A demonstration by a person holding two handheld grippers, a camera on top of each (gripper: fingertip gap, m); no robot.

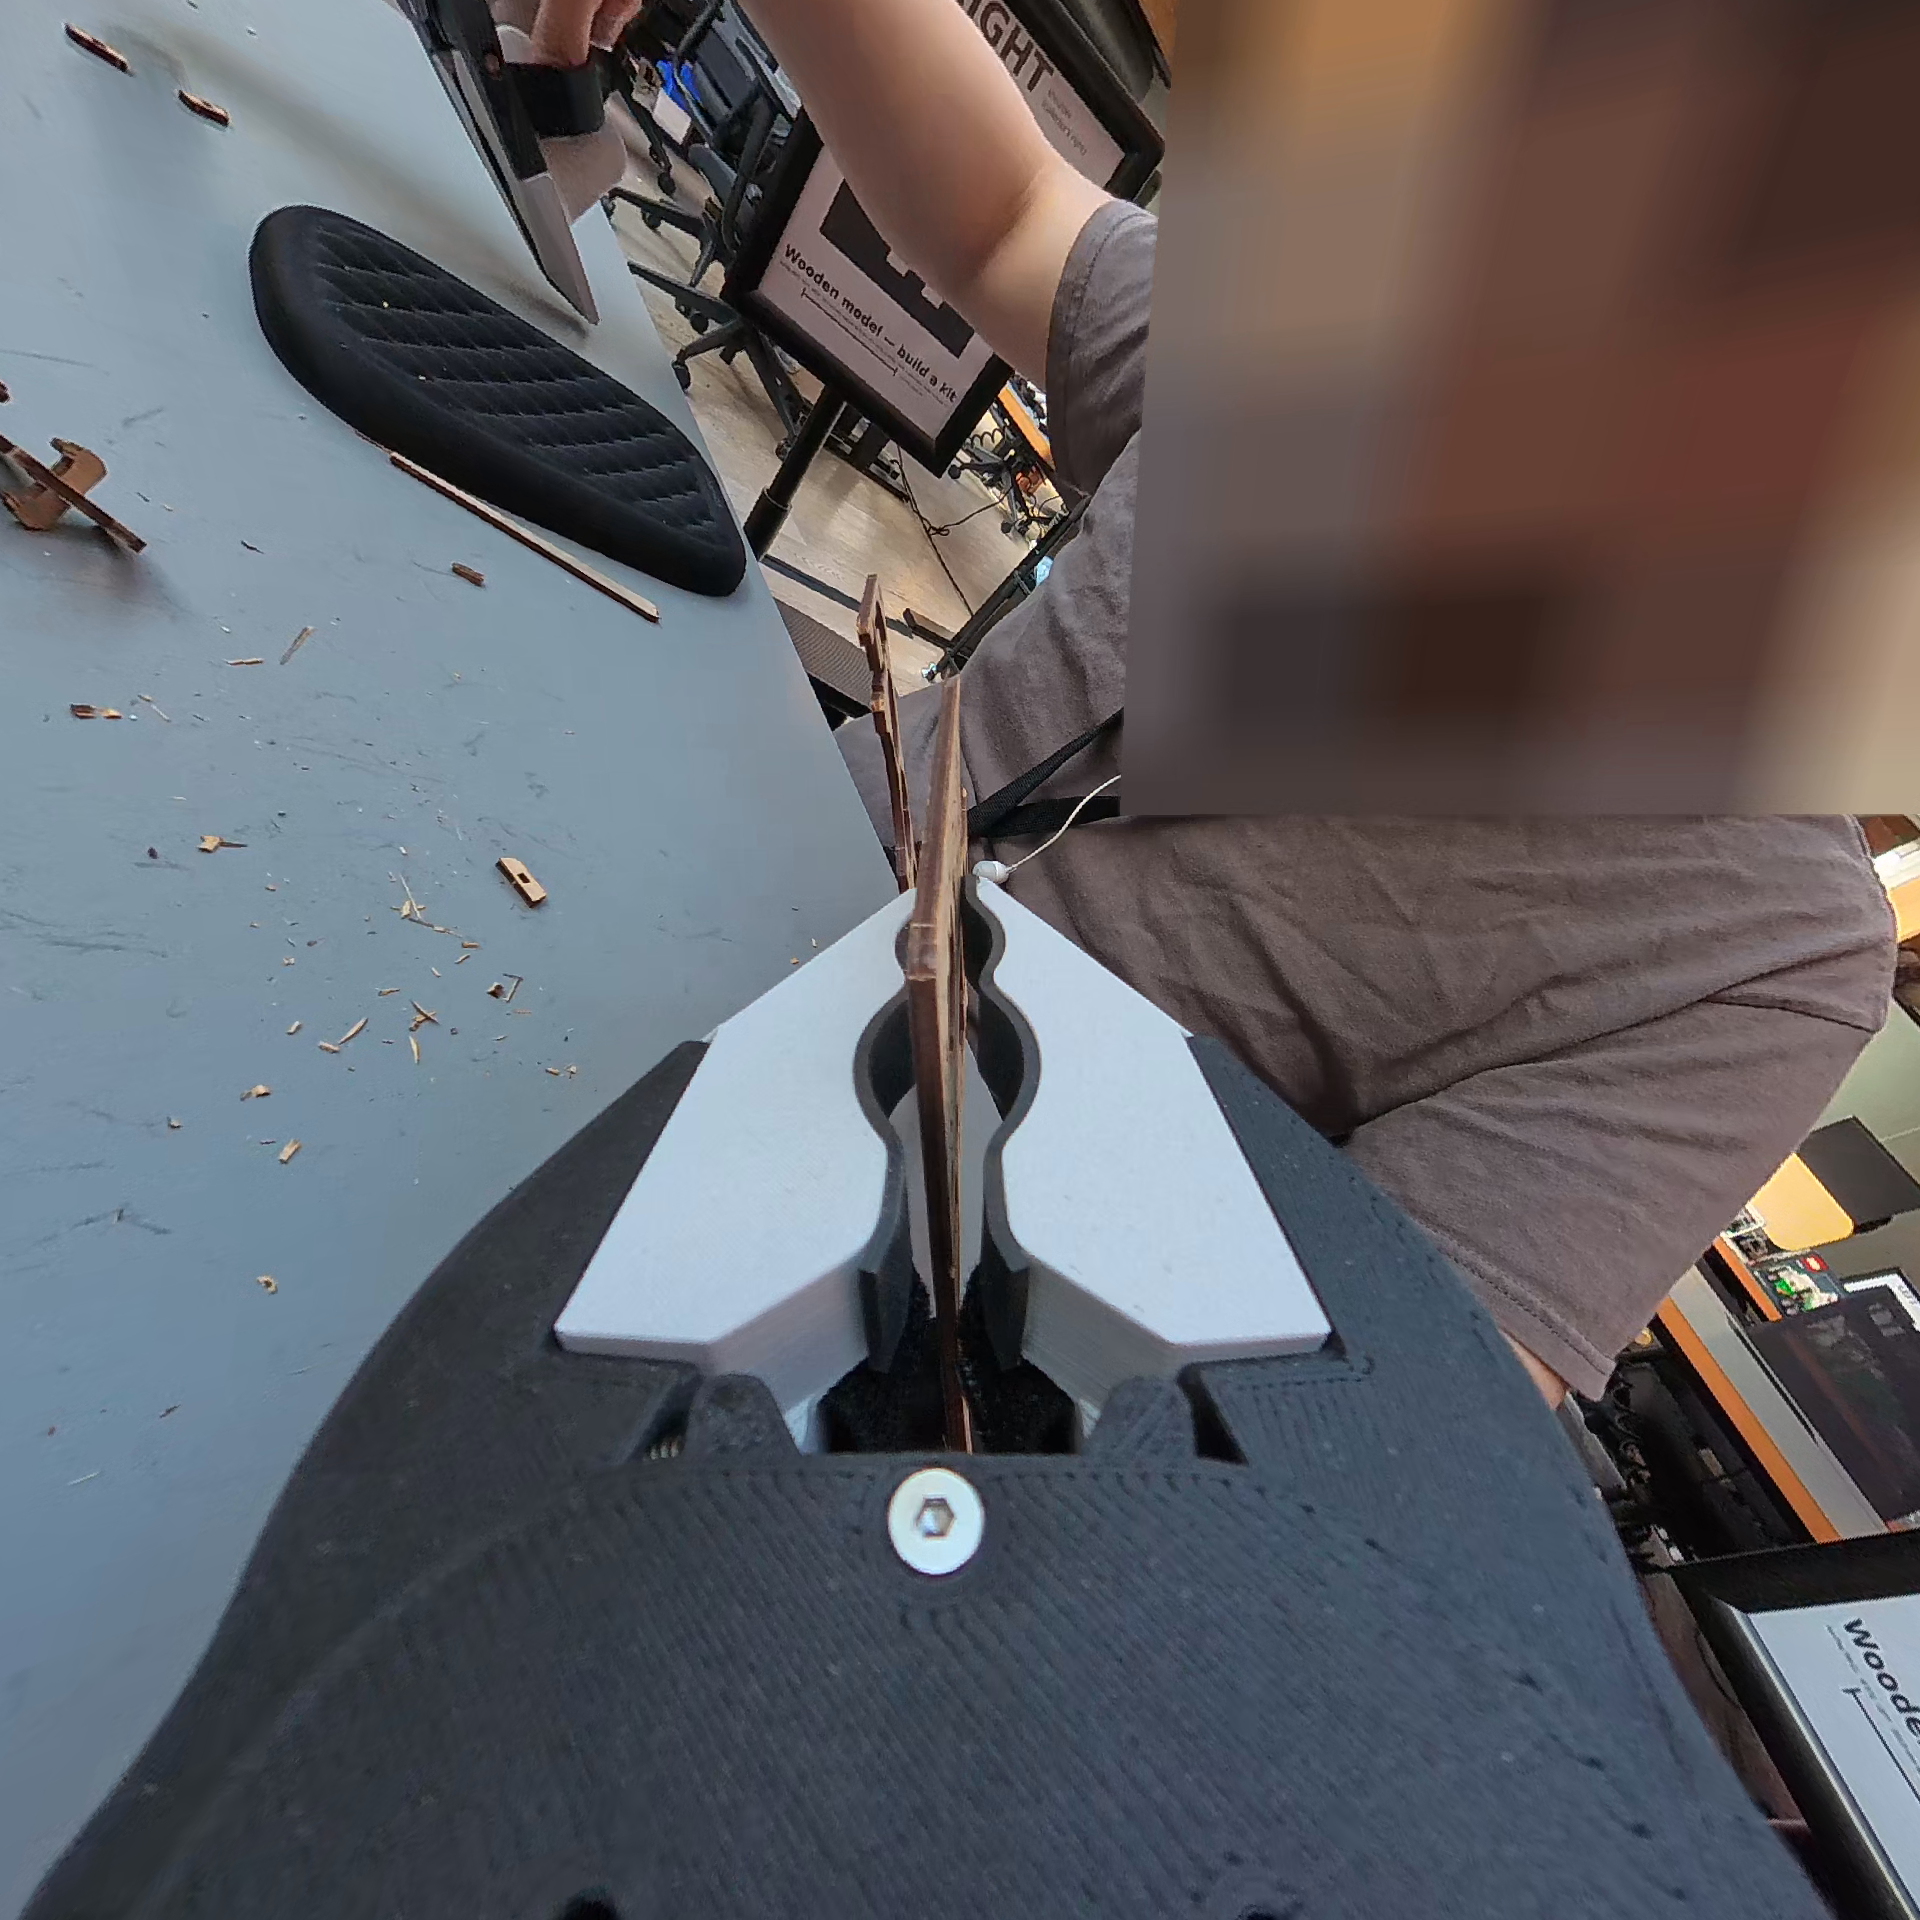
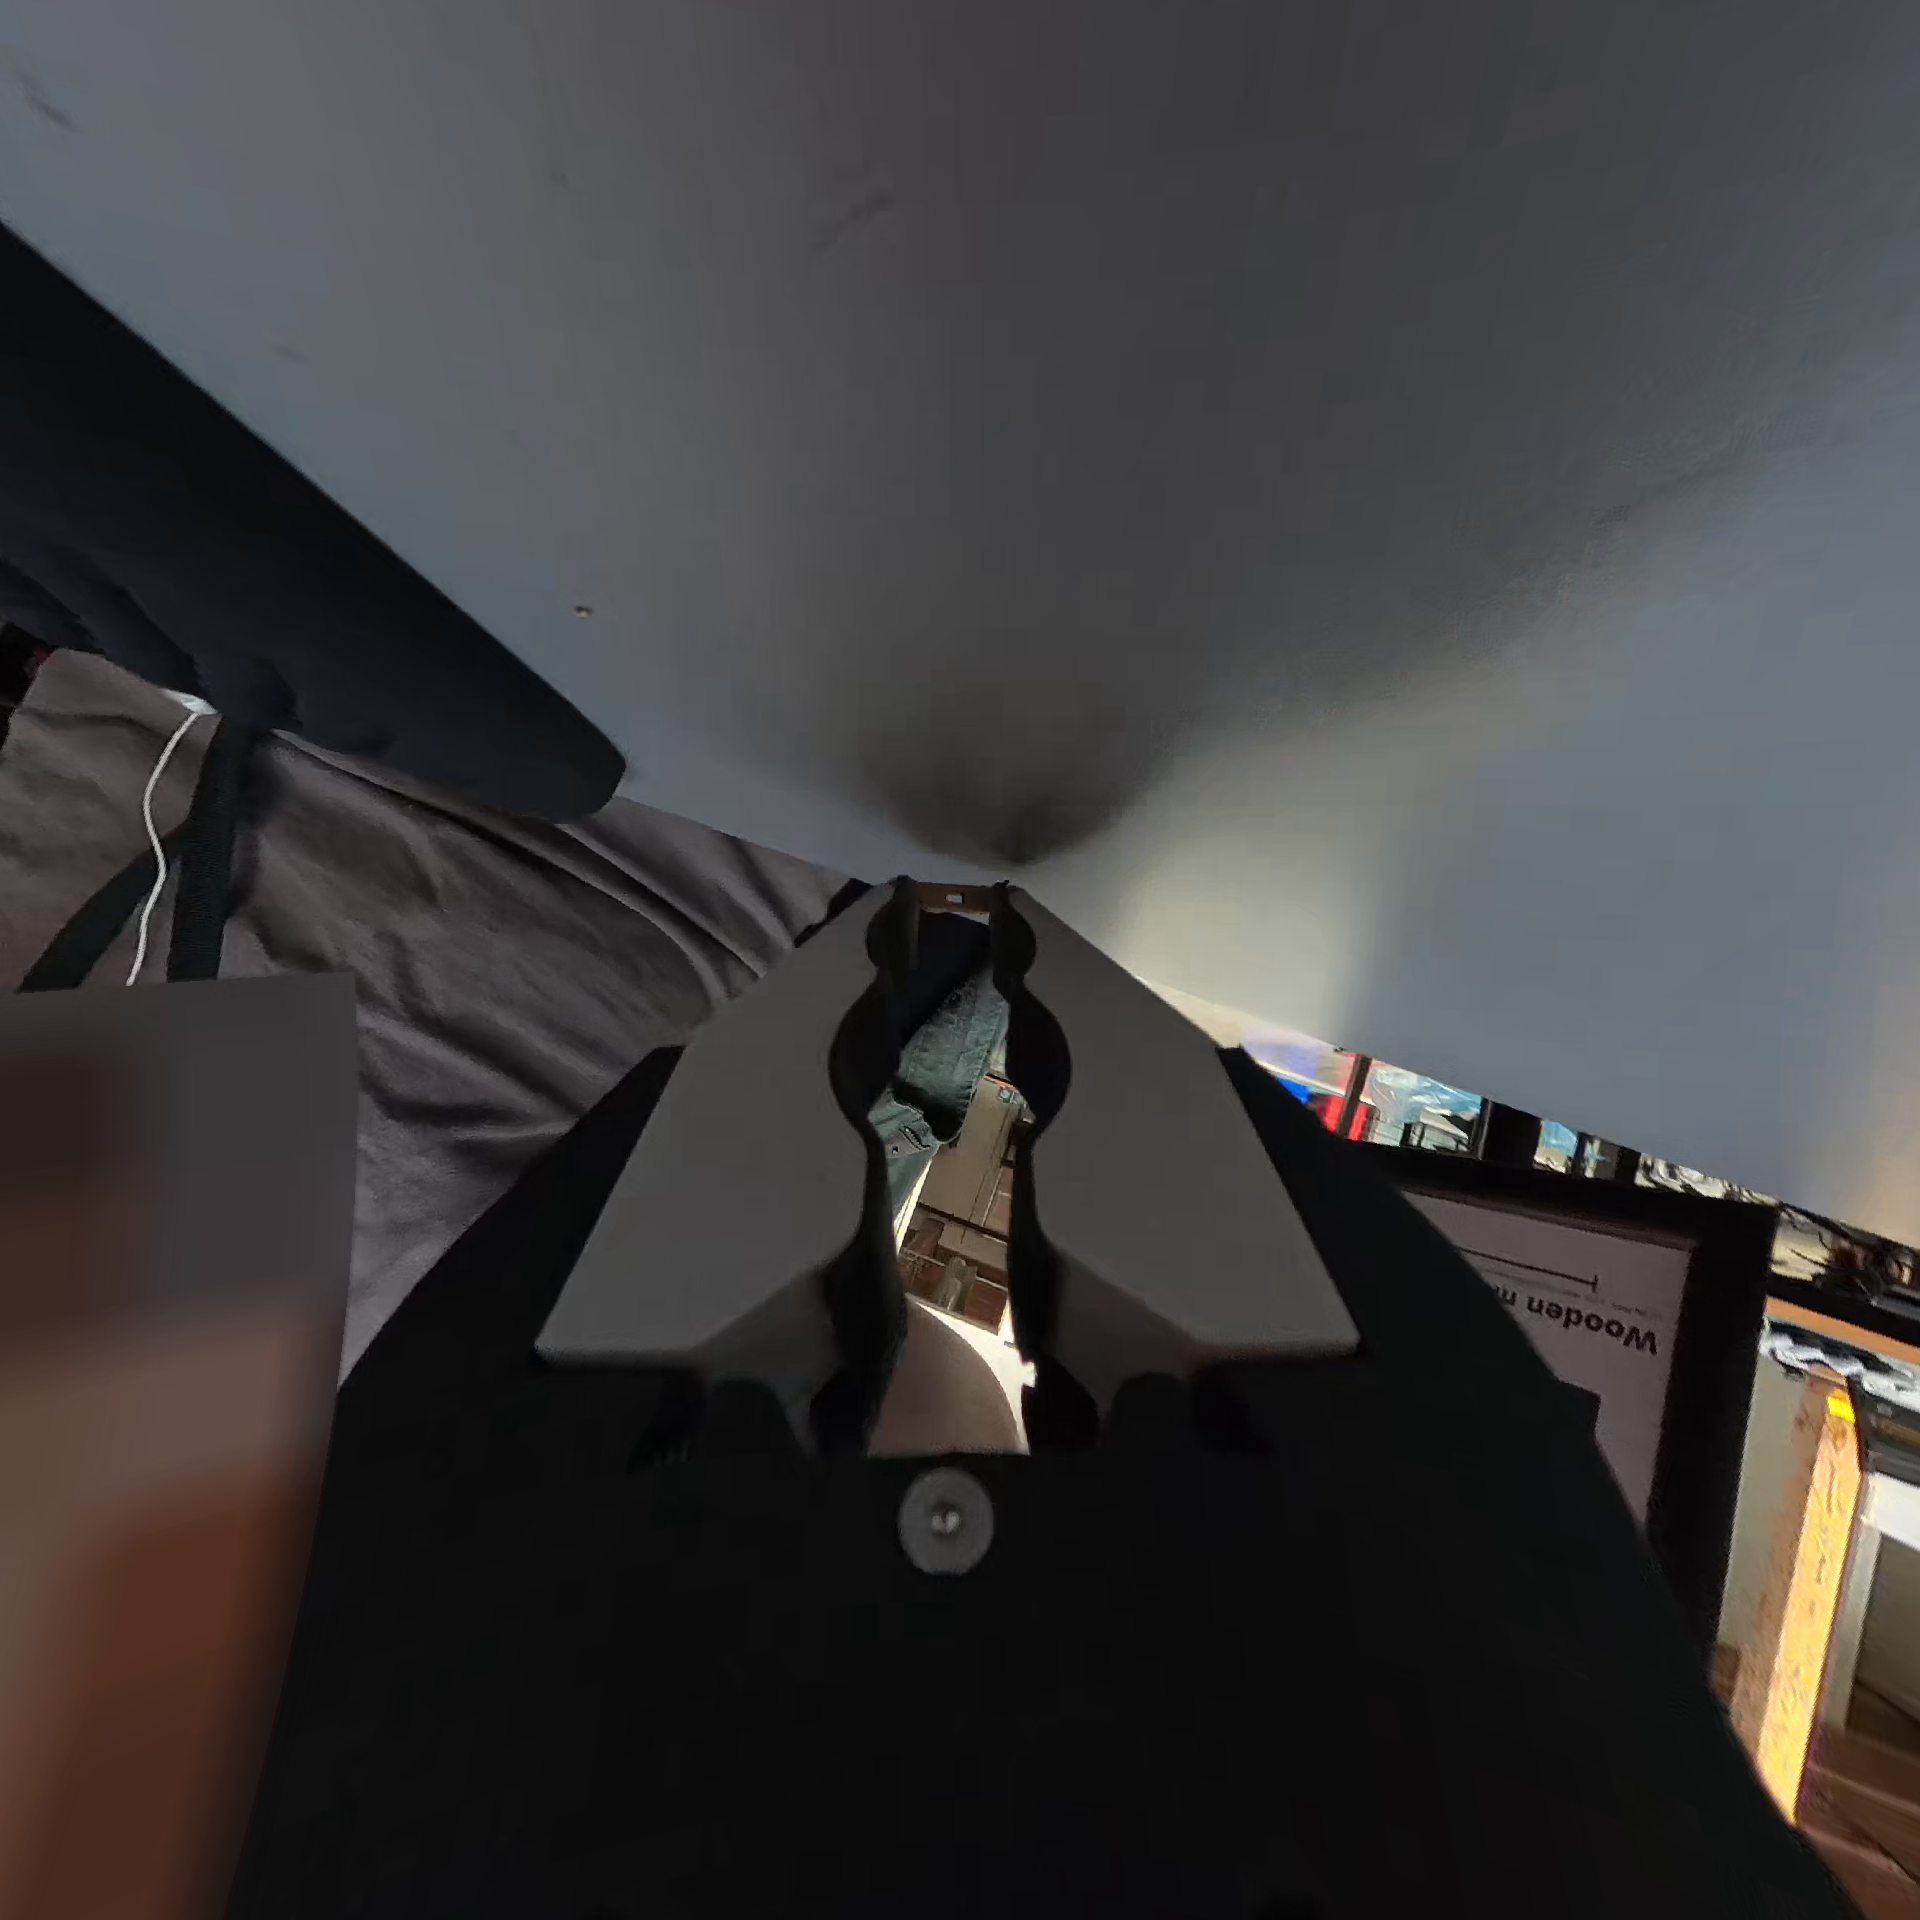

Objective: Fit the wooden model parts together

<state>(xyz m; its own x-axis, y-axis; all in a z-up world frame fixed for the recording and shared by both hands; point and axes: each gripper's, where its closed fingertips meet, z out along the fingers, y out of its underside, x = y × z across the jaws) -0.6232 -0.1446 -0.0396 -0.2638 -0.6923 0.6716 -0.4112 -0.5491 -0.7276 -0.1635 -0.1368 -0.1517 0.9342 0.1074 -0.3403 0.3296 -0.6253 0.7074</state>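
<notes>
- Right gripper point(image 2: 951, 891) is pinching a small wooden piece point(image 2: 954, 898) at its fingertips, pressing against the grey table point(image 2: 1039, 416).
- Grey shirt point(image 2: 468, 914) is lying left of it.
- Framed sign point(image 2: 1590, 1340) is standing right.

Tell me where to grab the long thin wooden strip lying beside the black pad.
Take the wooden strip at mid-length from above, jaws across its narrow width. It lies flat on the table, too thin for a side approach, and a central hold should keep it level. The black pad sits close along one side, so room is tight. The left gripper is shut on a wooden panel.
</notes>
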